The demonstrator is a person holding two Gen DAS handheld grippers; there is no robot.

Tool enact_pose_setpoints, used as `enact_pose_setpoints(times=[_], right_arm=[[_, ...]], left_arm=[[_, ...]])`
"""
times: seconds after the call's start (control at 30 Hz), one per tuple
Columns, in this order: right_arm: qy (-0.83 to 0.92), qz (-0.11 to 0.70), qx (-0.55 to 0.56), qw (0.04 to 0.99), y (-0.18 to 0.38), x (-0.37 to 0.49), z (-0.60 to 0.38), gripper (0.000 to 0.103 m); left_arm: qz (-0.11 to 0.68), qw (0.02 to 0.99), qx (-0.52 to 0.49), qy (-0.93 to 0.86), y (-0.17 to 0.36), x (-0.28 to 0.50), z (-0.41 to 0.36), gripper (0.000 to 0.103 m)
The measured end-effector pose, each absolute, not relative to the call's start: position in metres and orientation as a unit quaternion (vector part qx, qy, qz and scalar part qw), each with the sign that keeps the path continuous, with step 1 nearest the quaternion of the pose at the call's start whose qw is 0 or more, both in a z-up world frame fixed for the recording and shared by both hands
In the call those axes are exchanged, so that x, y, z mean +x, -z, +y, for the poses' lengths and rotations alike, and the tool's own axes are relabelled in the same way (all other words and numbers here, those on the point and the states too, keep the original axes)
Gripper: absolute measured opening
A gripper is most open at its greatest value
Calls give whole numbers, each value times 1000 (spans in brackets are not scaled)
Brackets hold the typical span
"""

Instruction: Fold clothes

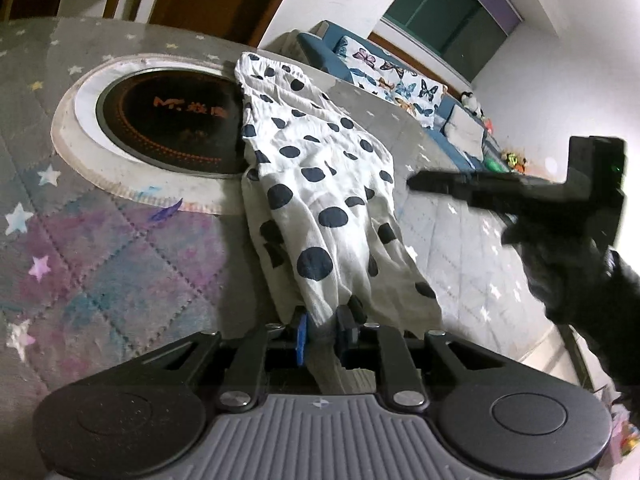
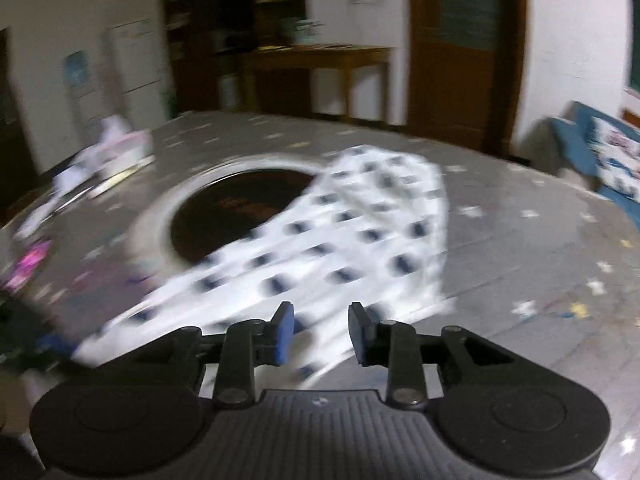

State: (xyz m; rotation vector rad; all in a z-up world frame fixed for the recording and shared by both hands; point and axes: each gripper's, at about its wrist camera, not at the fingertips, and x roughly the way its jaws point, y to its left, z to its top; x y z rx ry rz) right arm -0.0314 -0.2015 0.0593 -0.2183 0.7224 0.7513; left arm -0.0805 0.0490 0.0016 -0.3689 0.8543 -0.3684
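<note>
A white garment with dark polka dots (image 1: 316,184) lies stretched across the star-patterned table cover (image 1: 100,272), partly over a round black cooktop (image 1: 172,120). My left gripper (image 1: 325,330) is shut on the garment's near end, cloth bunched between its blue pads. My right gripper (image 1: 416,182) shows in the left wrist view as a dark shape above the table to the right of the garment. In the blurred right wrist view the right gripper (image 2: 322,330) is open and empty, just above the garment's (image 2: 320,248) near edge.
A blue sofa with a butterfly cover (image 1: 392,76) stands beyond the table. Papers or packets (image 2: 108,156) lie at the table's far left. A wooden side table (image 2: 316,64) and a door (image 2: 464,48) are behind. The cooktop (image 2: 236,212) sits in a white ring.
</note>
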Motion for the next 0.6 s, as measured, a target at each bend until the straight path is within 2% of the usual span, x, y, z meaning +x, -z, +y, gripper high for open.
enact_pose_setpoints(times=[0.13,0.27,0.43,0.6], right_arm=[[-399,367,-111,833,-41,-60,-188,30],[-403,385,-138,818,-24,-75,-184,30],[-404,392,-140,814,-30,-77,-189,30],[-397,381,-126,825,-44,-64,-199,30]], left_arm=[[400,889,-143,172,-11,-85,46,34],[373,907,-113,161,-31,-90,47,34],[332,919,-111,180,-54,-81,42,31],[330,915,-117,202,-47,-44,25,26]])
